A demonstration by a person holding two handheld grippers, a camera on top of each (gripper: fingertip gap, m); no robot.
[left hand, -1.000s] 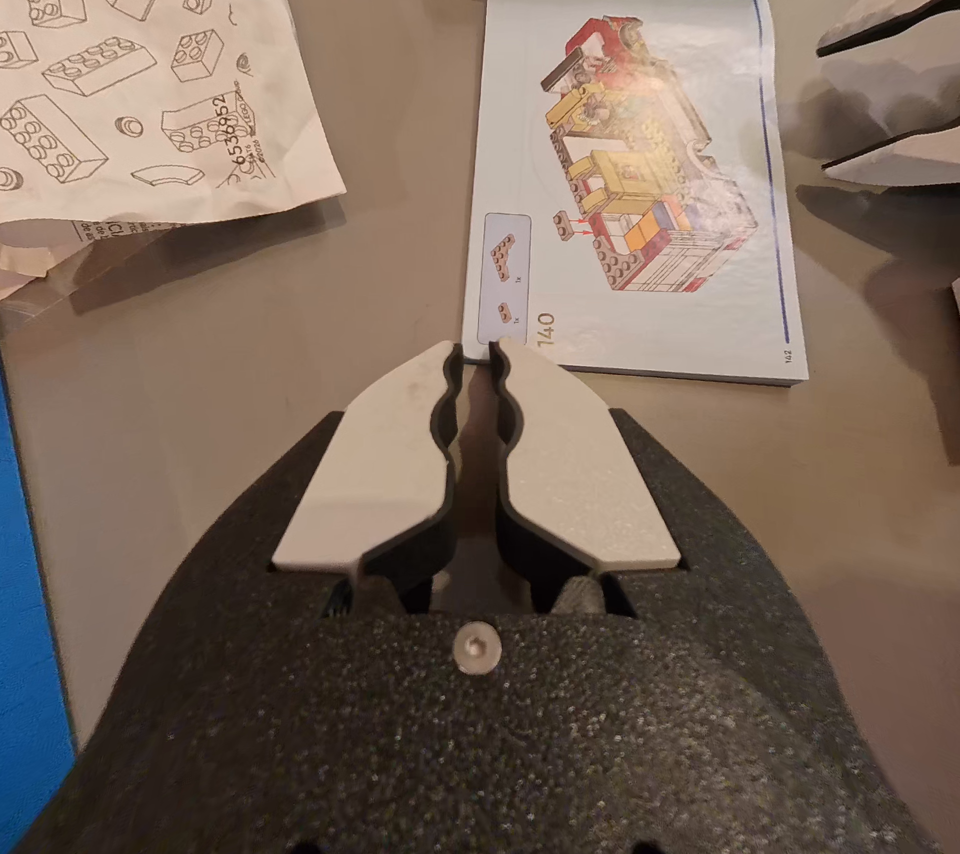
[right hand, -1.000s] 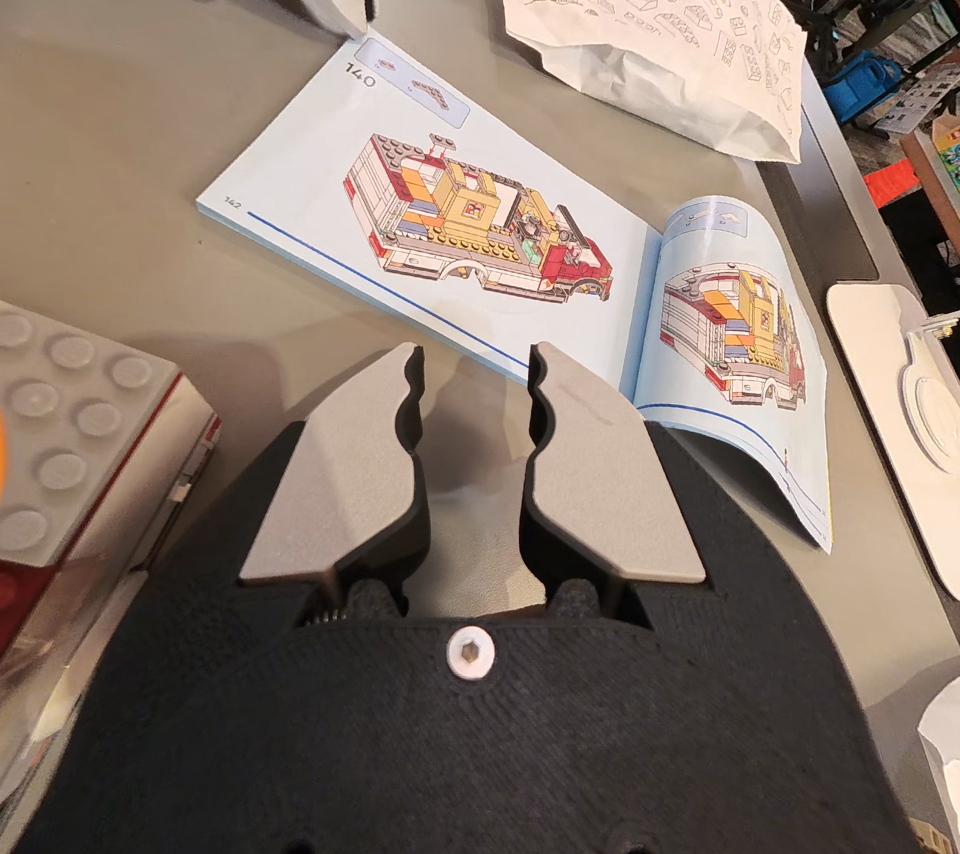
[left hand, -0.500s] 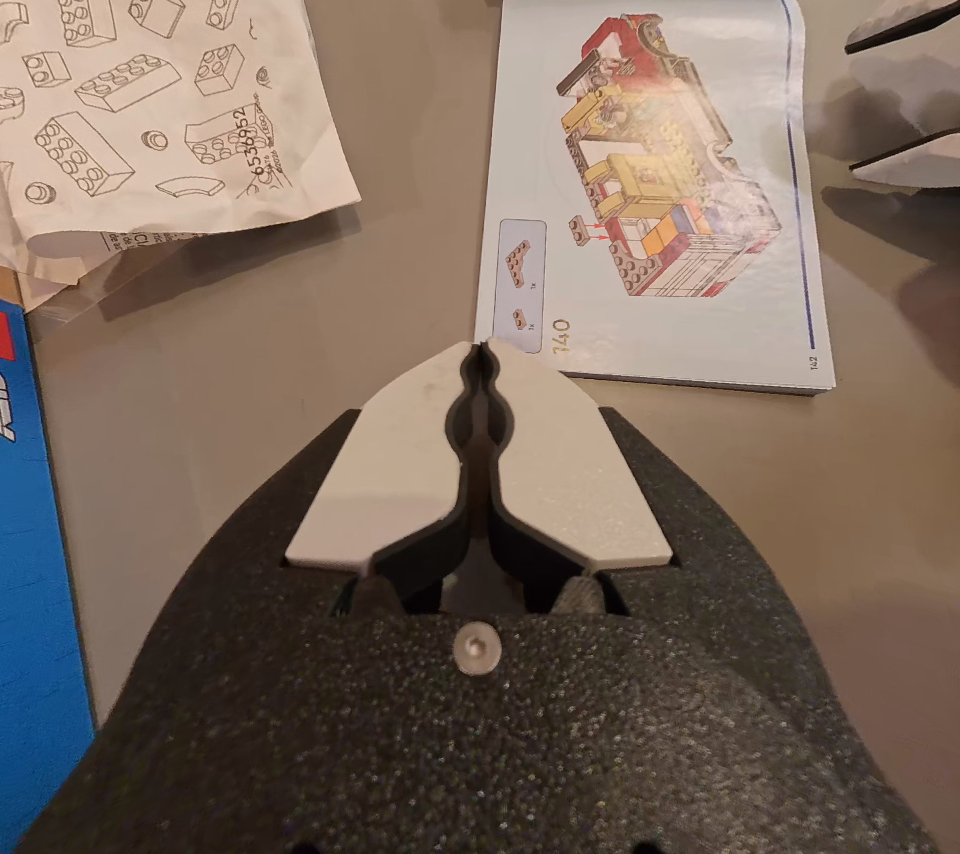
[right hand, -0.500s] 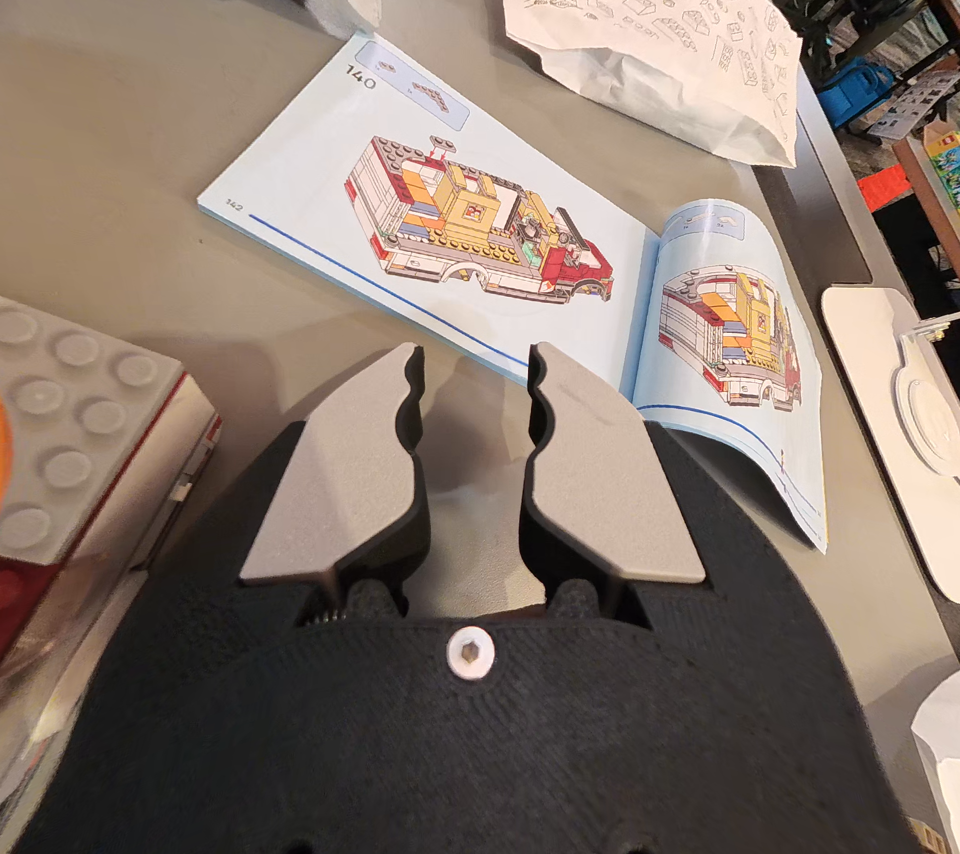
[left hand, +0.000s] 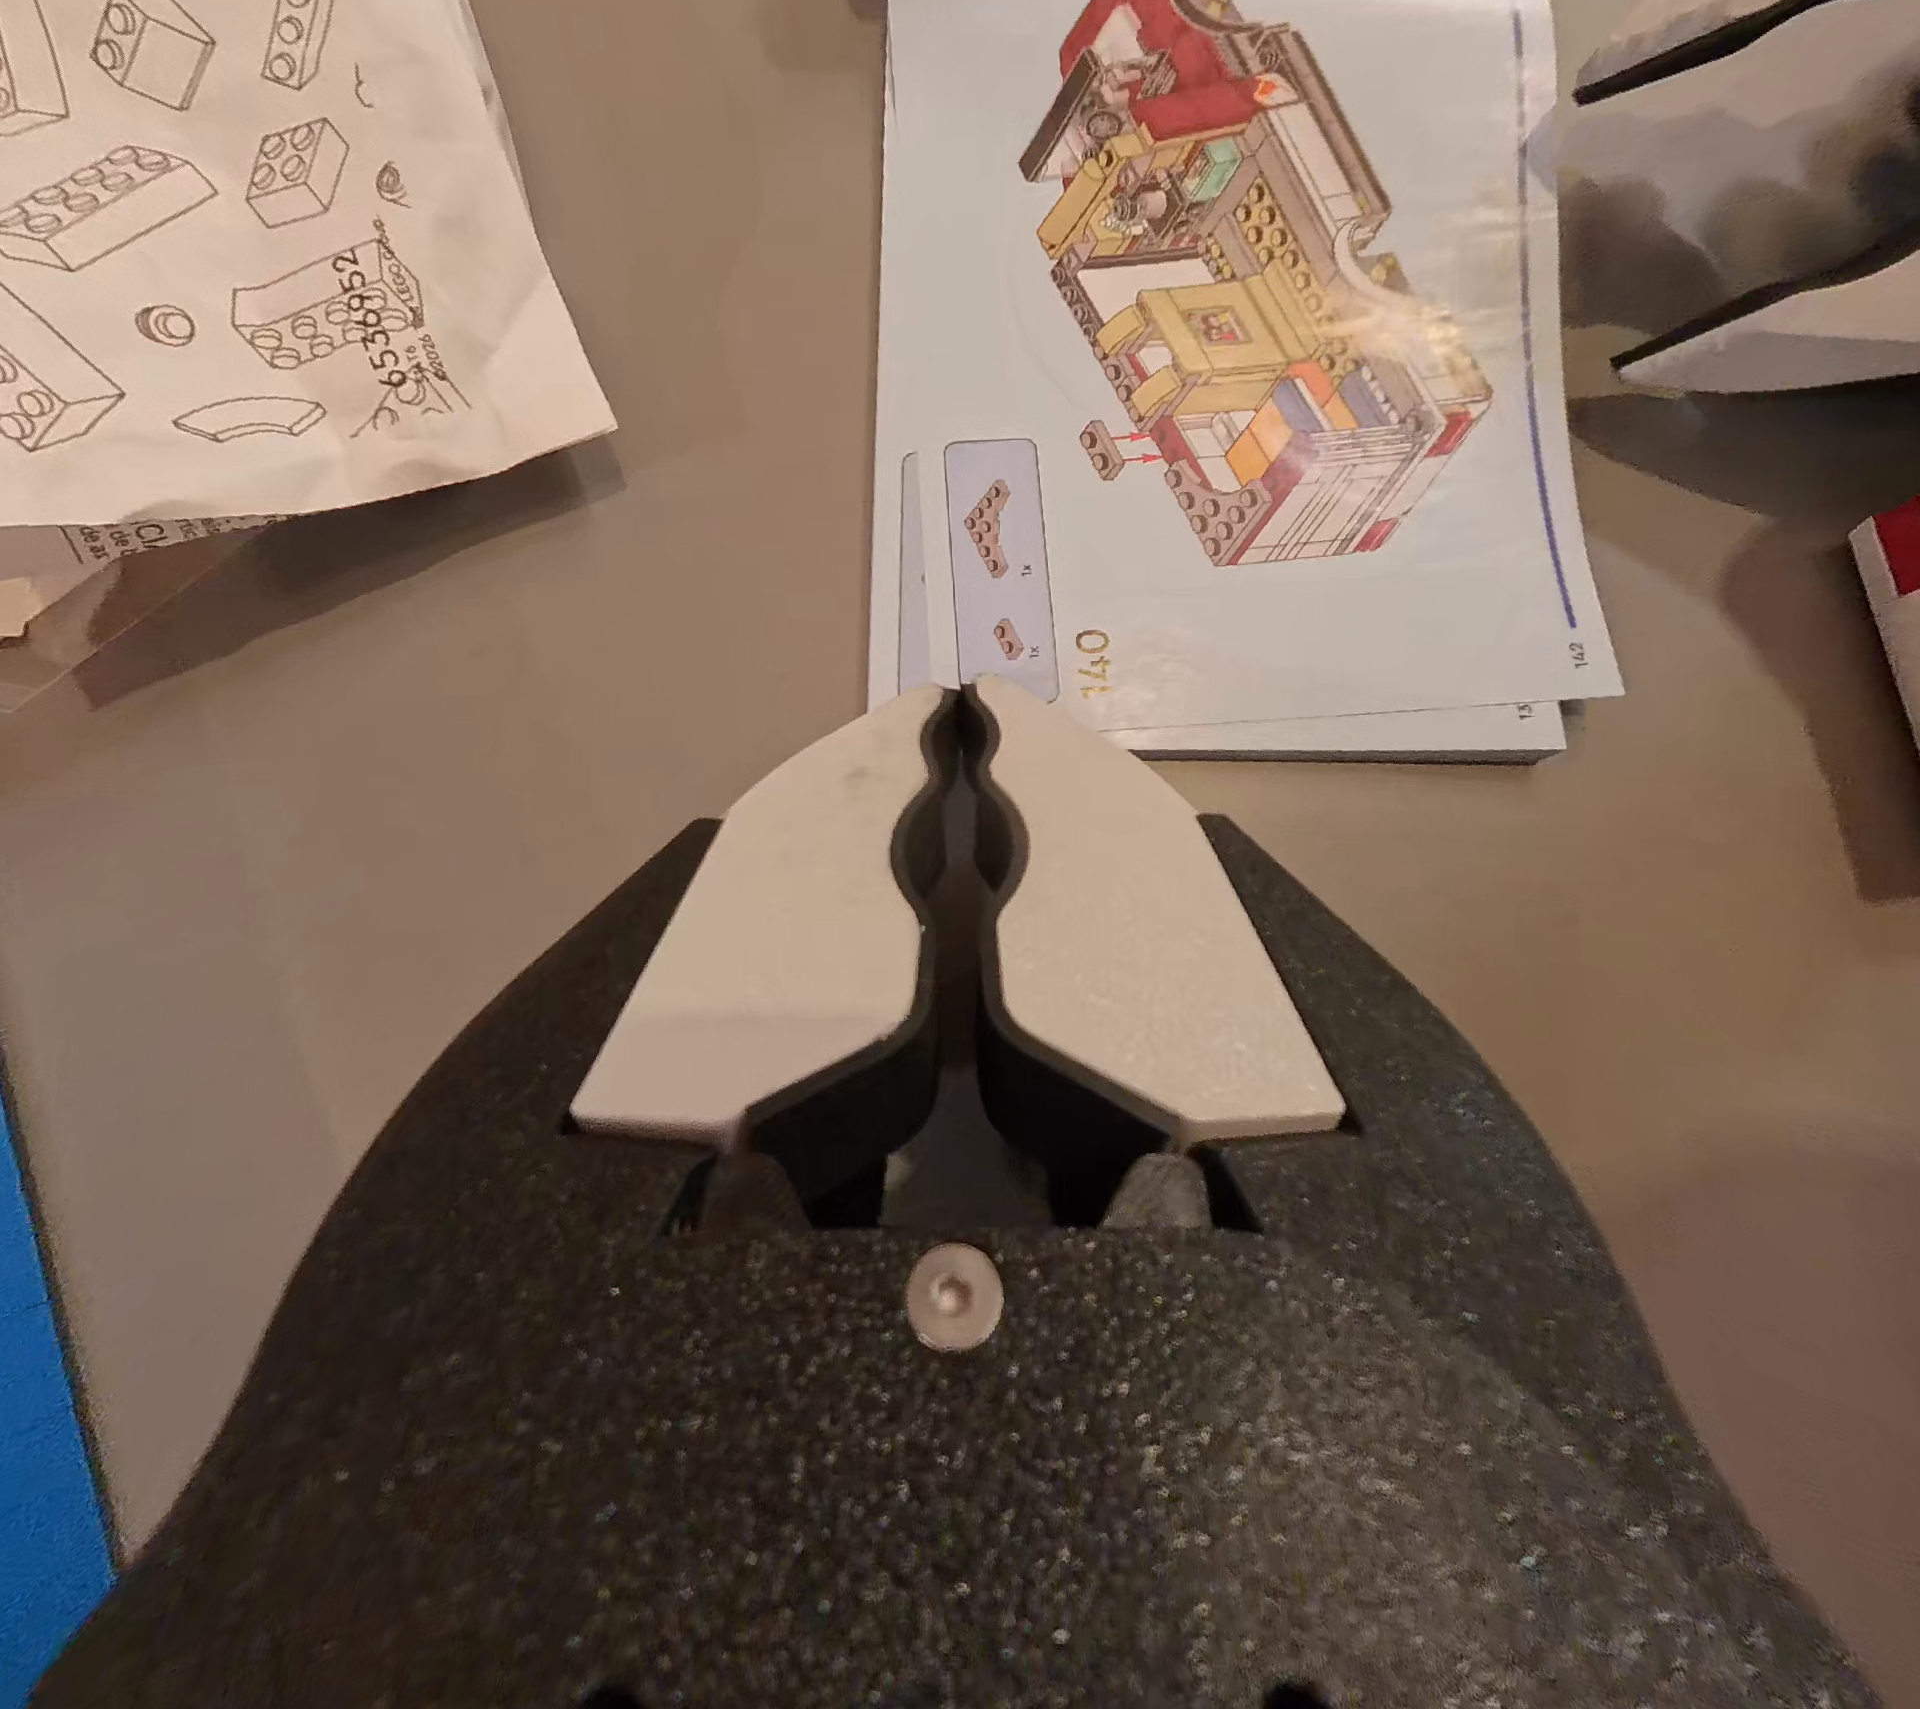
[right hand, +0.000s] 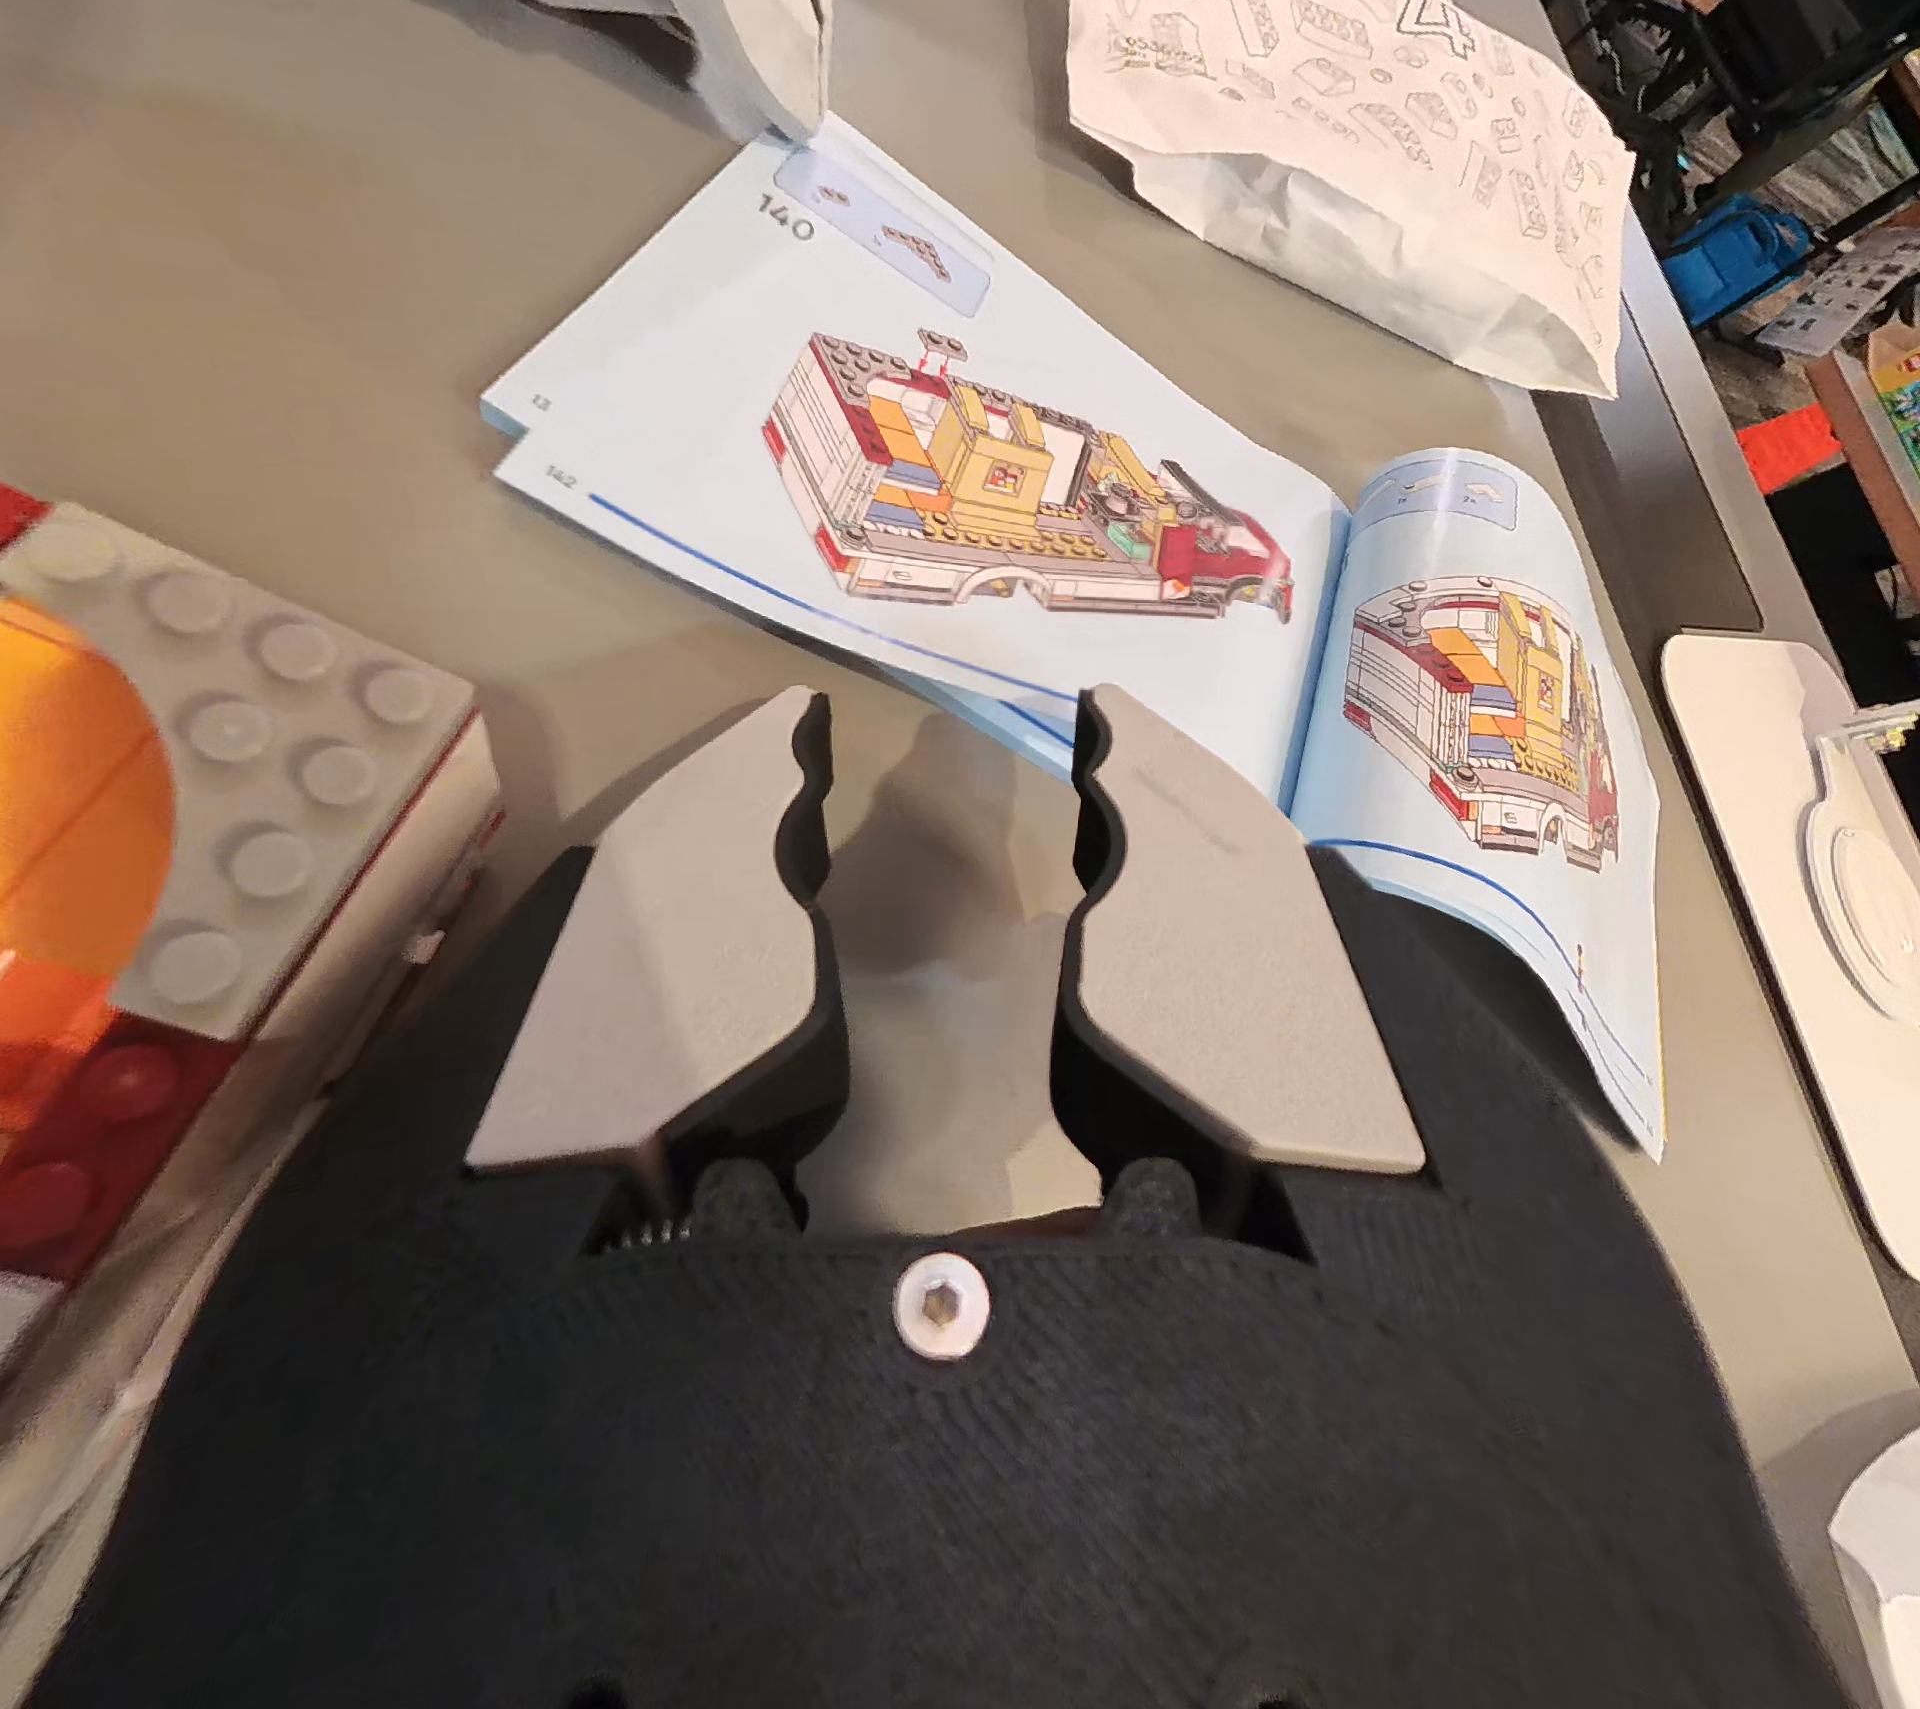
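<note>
Left gripper (left hand: pixel 964 695) clenched on a page (left hand: pixel 1226 329) corner of the booklet (right hand: pixel 935 454) just ahead. Thin, floppy, probably easily torn; best pinched at a corner. Right gripper (right hand: pixel 951 709) released, bare, near booklet's edge.

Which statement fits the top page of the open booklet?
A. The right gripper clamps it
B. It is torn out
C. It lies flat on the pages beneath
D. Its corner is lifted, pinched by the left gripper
D: the left gripper is closed on the lifted corner of the booklet's top page, with the page beneath showing below it.
</note>
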